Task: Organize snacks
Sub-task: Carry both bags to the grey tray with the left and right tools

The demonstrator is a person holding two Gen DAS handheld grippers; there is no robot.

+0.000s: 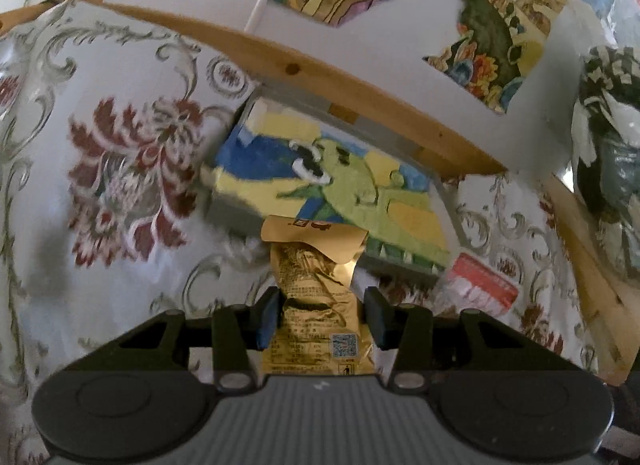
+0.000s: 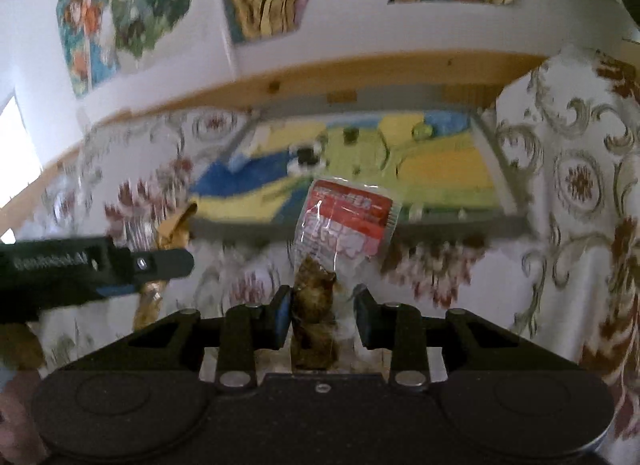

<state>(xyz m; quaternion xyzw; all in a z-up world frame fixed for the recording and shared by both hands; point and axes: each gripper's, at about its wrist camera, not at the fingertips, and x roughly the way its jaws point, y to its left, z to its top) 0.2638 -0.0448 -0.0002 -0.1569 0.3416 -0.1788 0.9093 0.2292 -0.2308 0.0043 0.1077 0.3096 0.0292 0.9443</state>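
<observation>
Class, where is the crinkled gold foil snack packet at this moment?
In the left wrist view the gold foil snack packet sits centre frame between the left gripper fingers, in front of the shallow grey tray with a painted floor.

You are seeing two snack packets: one gold foil packet and one clear packet with a red label. You are holding two grippers, one left gripper and one right gripper. One painted tray is lying on the table.
</observation>
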